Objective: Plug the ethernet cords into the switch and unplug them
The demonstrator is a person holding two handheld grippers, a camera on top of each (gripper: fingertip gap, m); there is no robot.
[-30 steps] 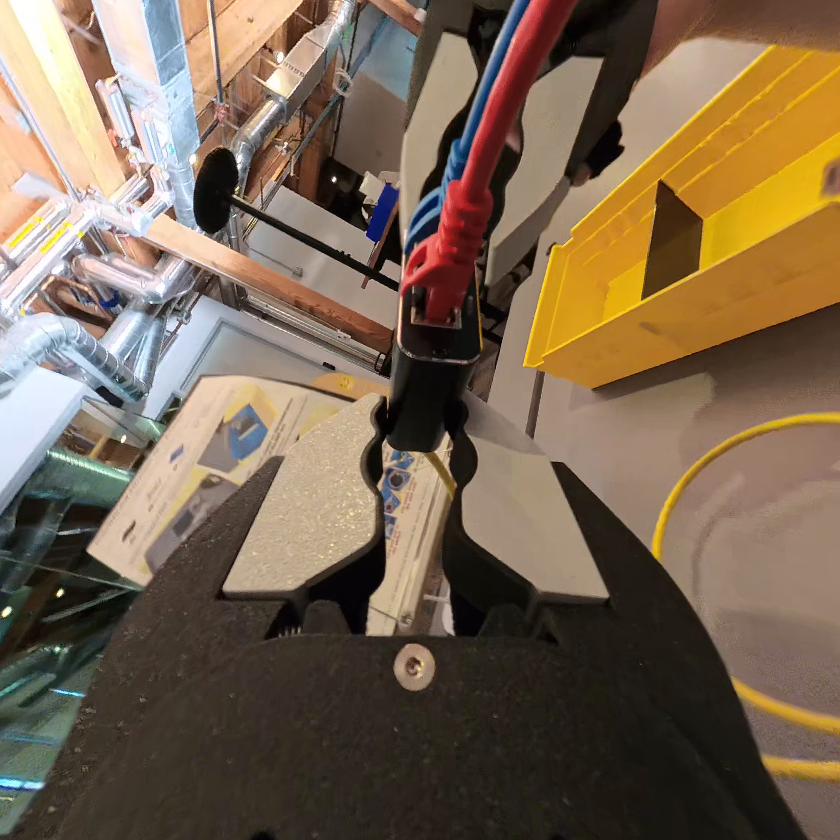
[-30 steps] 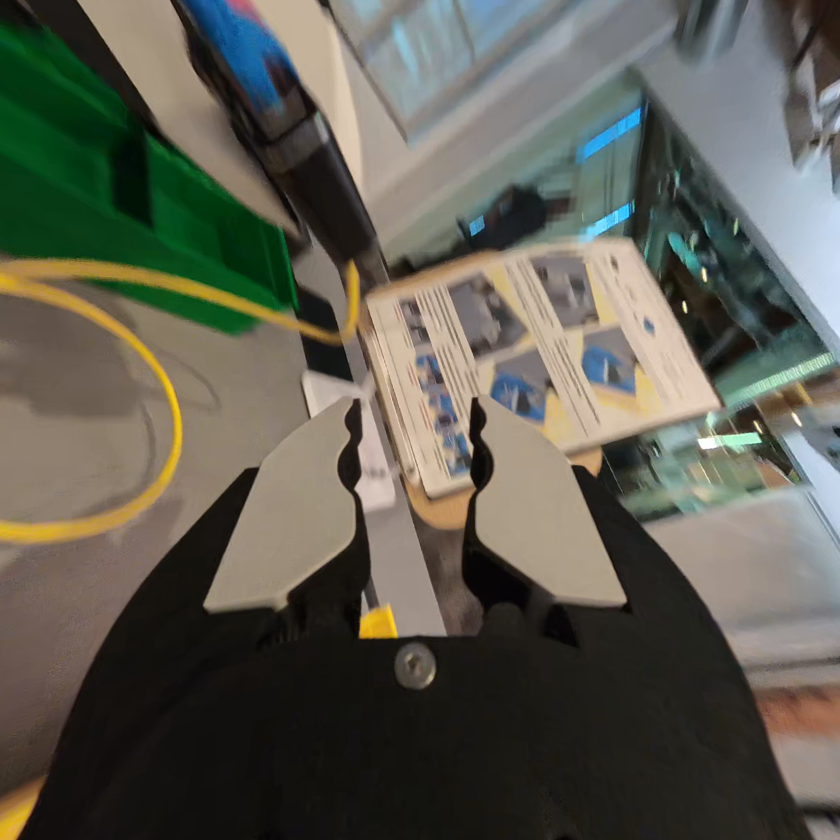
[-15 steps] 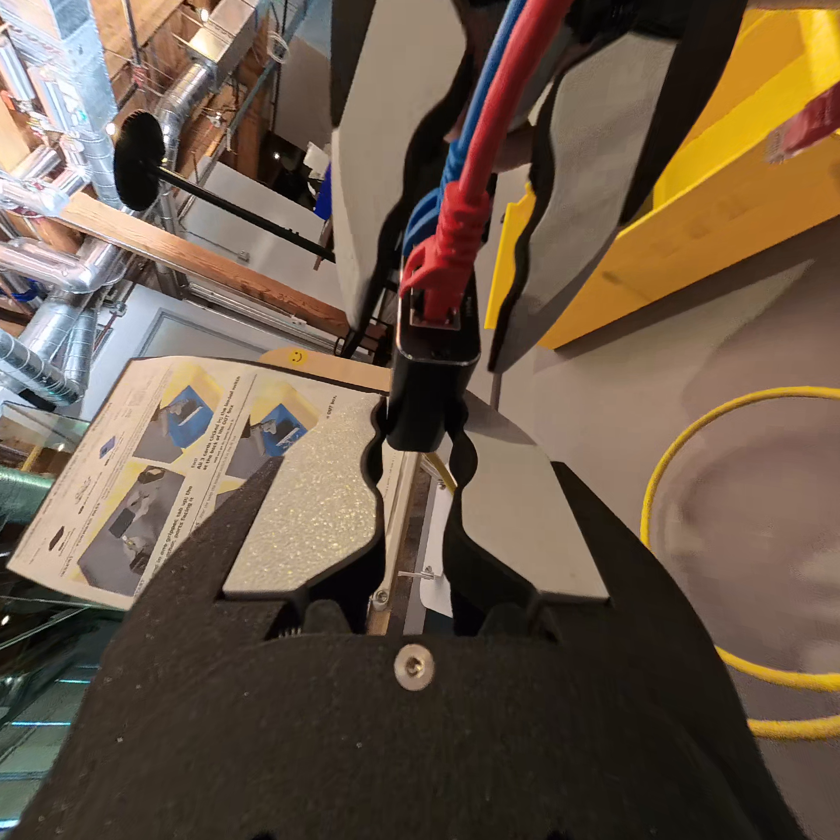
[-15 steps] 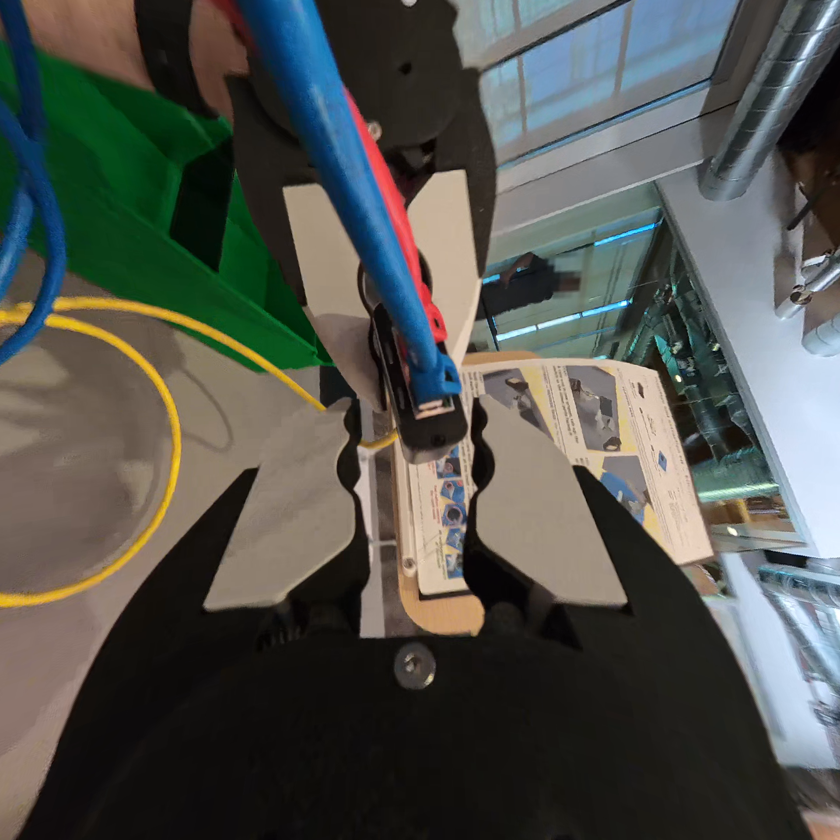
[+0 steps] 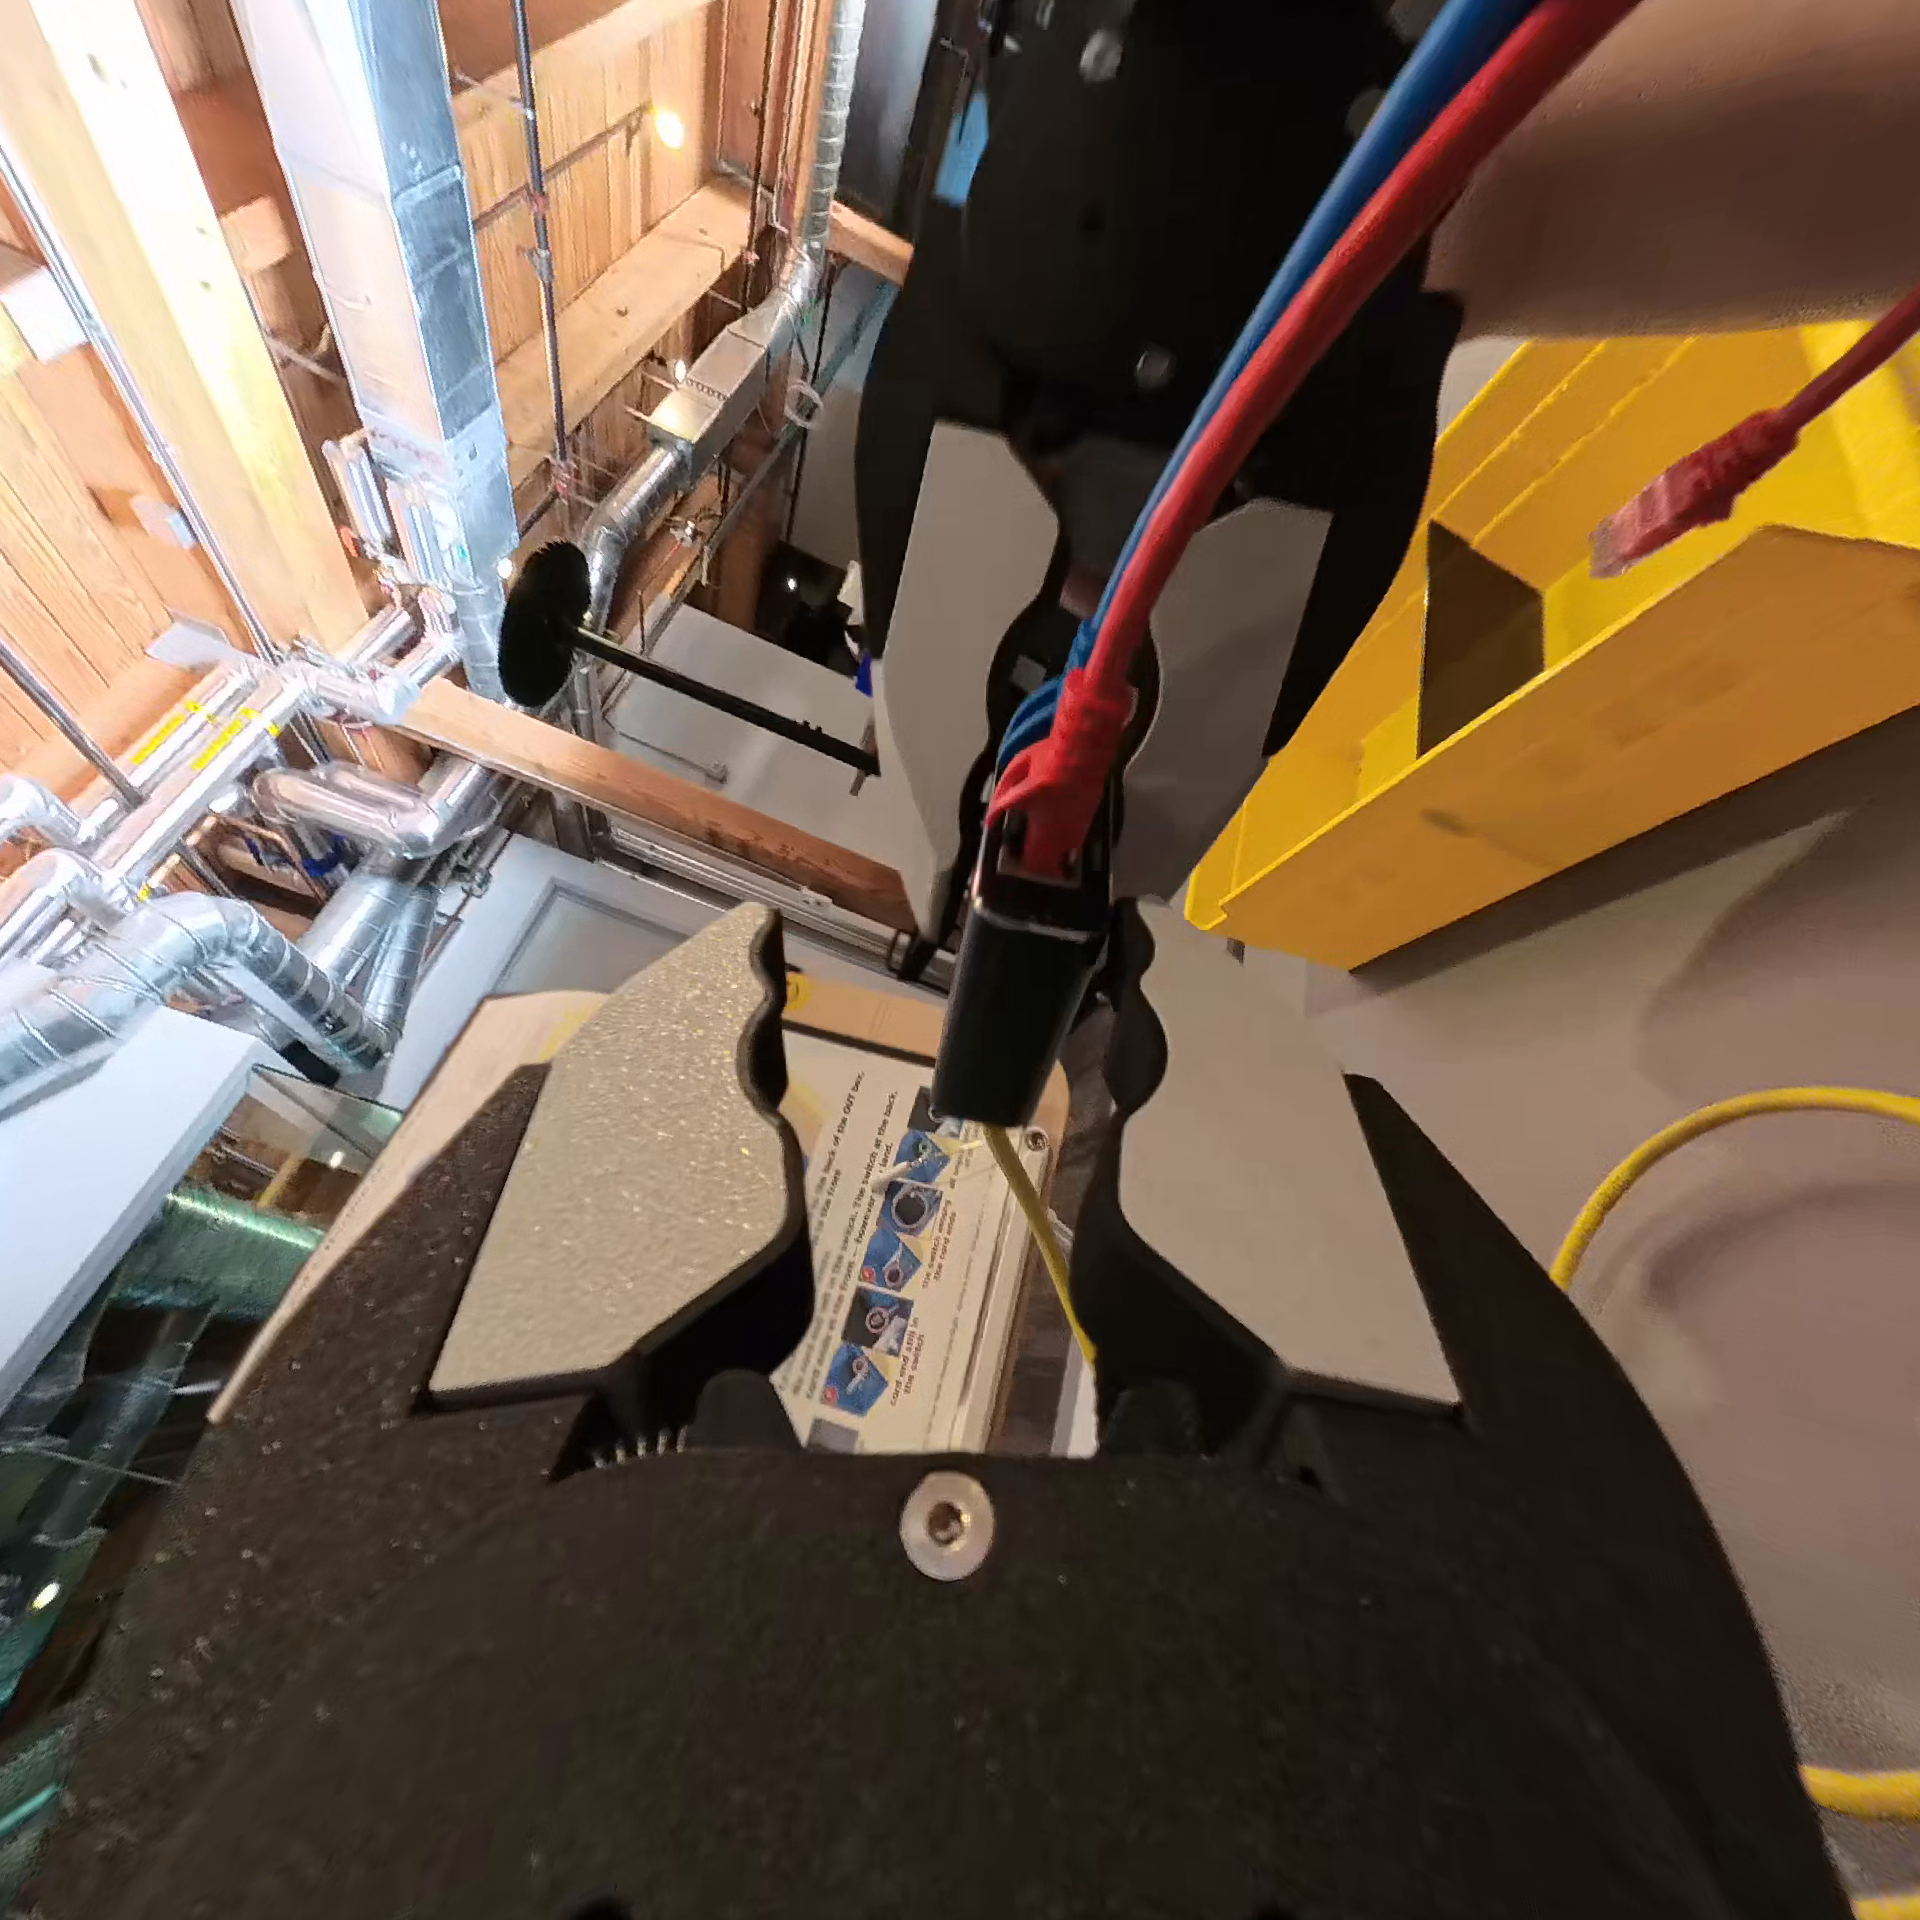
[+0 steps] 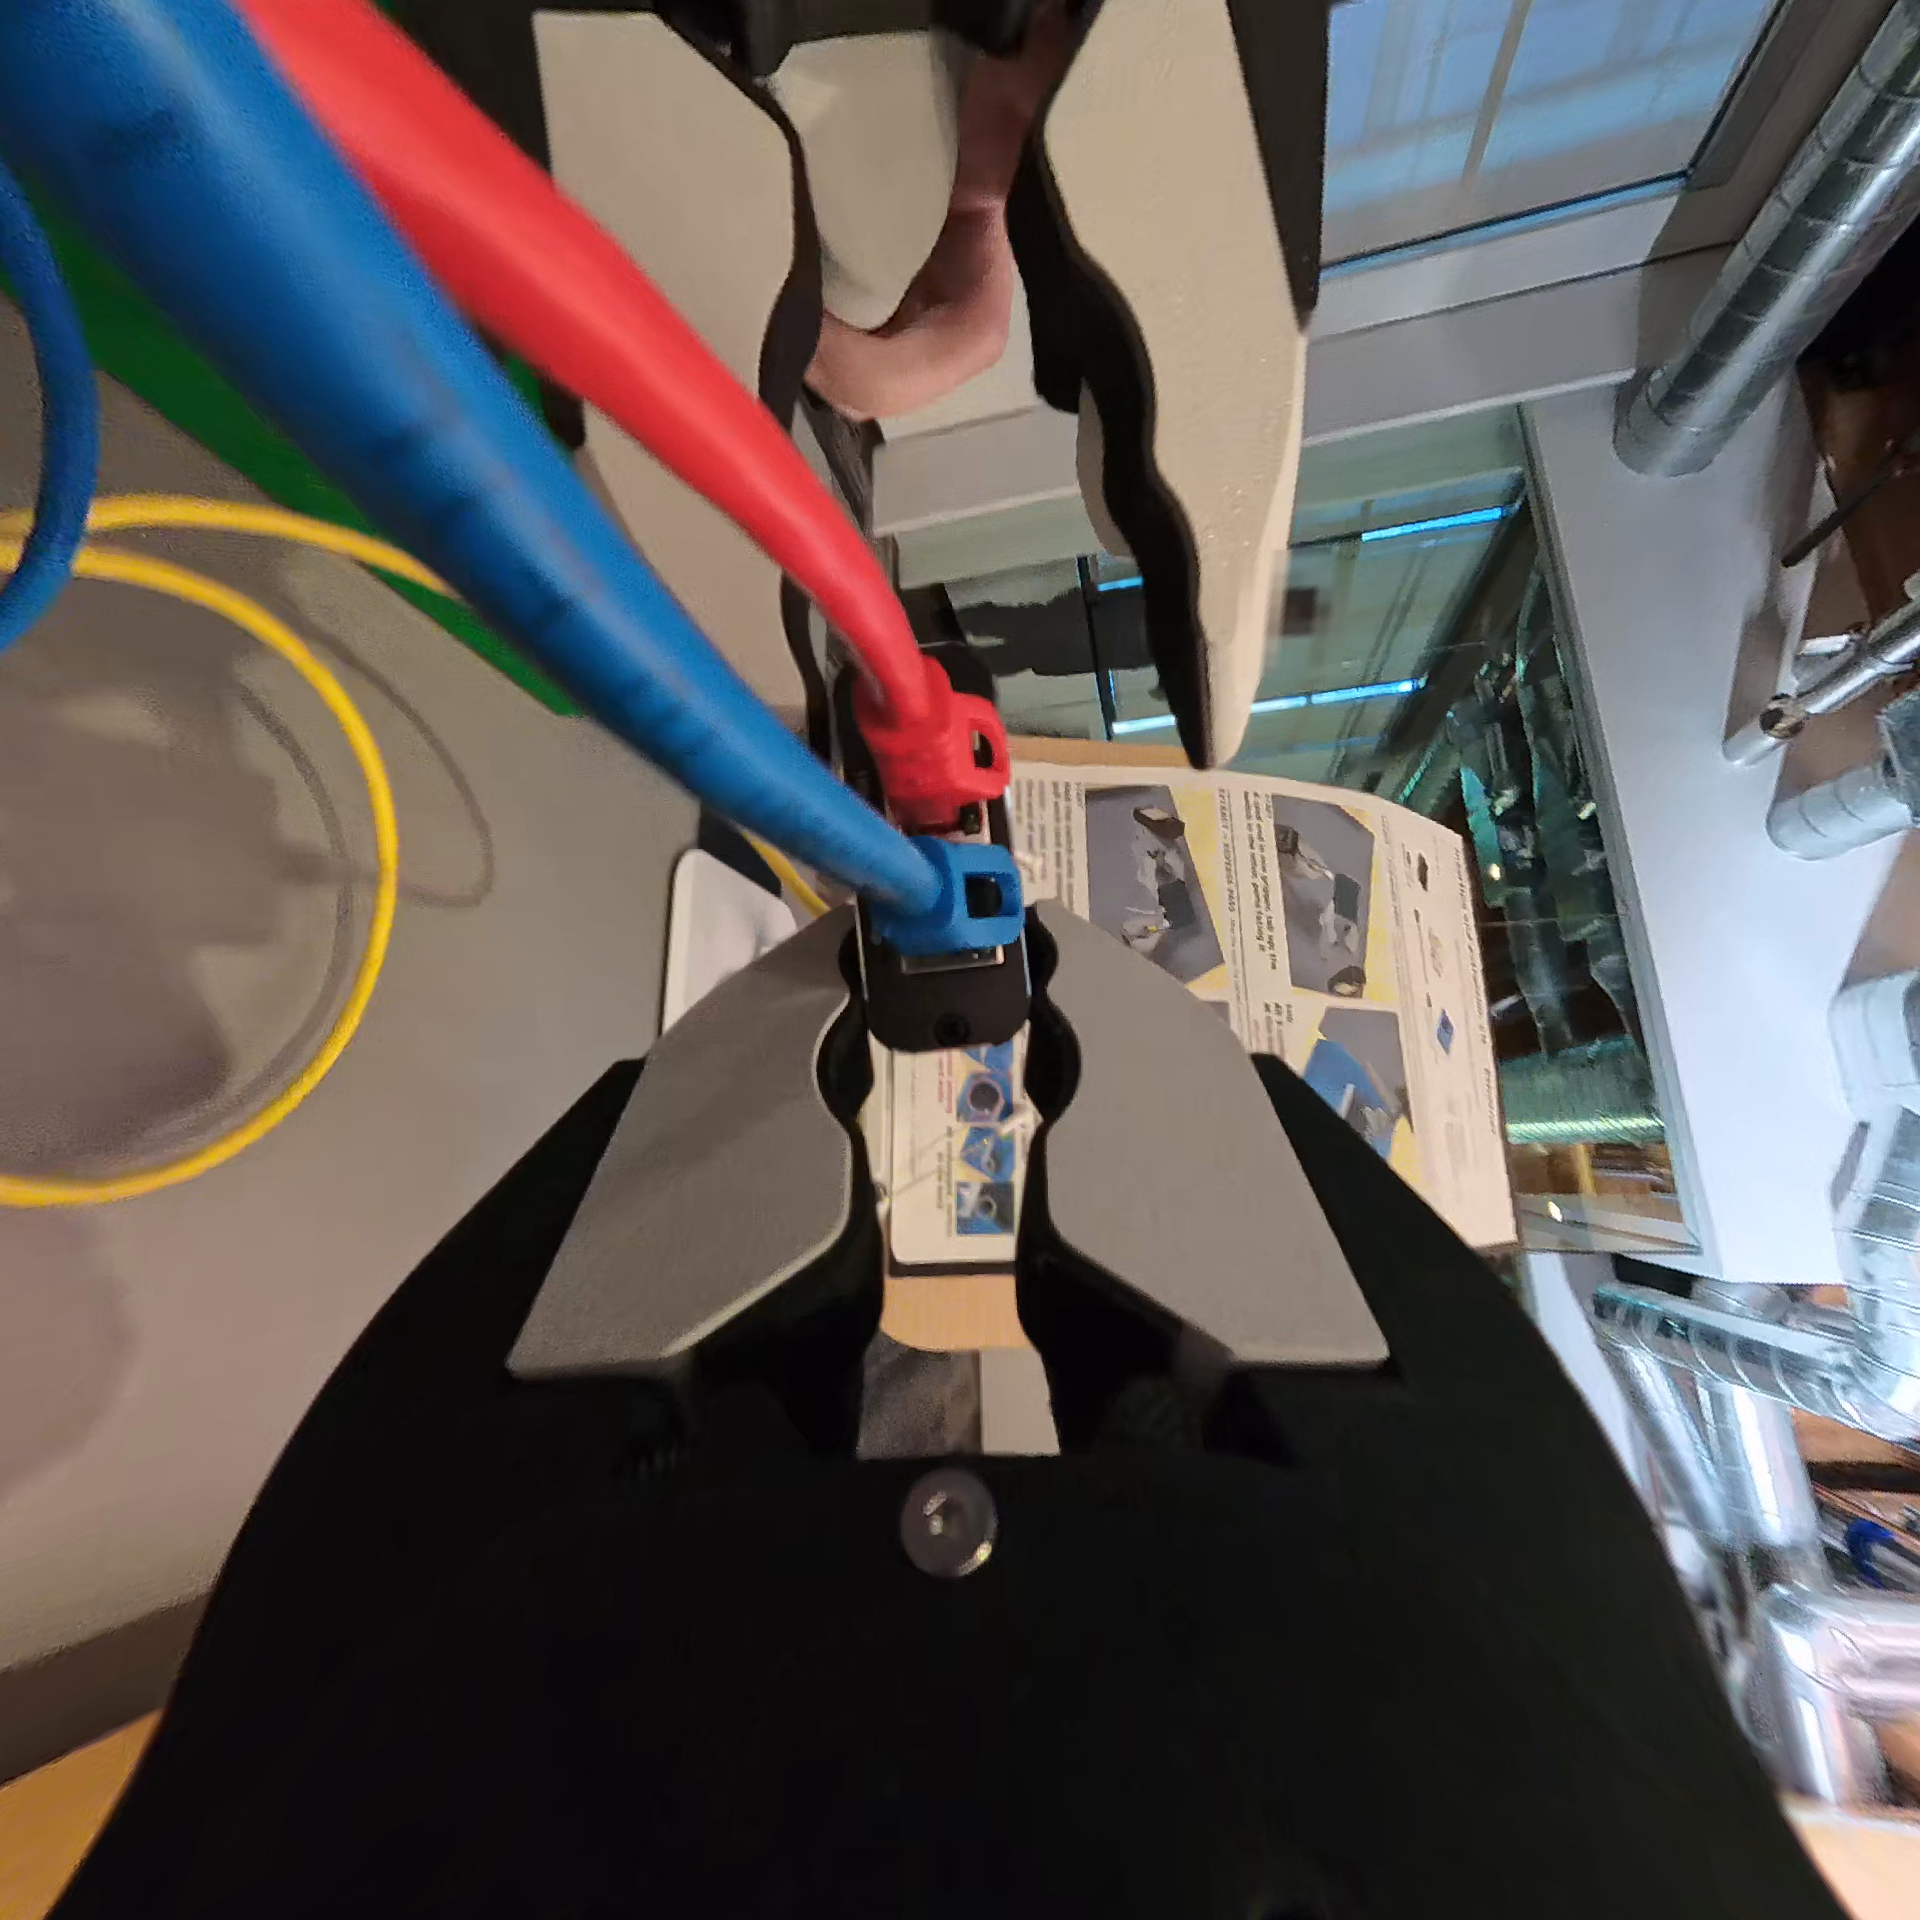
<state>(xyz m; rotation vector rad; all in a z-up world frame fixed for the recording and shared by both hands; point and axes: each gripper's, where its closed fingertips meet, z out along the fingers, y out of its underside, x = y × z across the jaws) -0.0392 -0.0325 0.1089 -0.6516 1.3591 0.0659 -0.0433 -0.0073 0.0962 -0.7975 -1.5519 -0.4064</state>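
With red cord (image 6: 914, 727) and blue cord (image 6: 935, 899) seated, the right tongs (image 6: 943, 961) clamp the switch (image 6: 940, 1003) as the left tongs (image 5: 951, 971) gape wide around it; next, pinch a plug to unplug.

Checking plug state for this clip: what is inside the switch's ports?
The red plug and blue plug sit in the switch. Their tips are hidden inside; any other ports are covered by cords.

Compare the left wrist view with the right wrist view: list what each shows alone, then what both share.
Left wrist view only: a yellow bin and a loose red plug dangling before it.

Right wrist view only: a green bin and the blue plug seated in the switch.

Both: the black switch, the red cord plugged in, the yellow cable and the instruction sheet.
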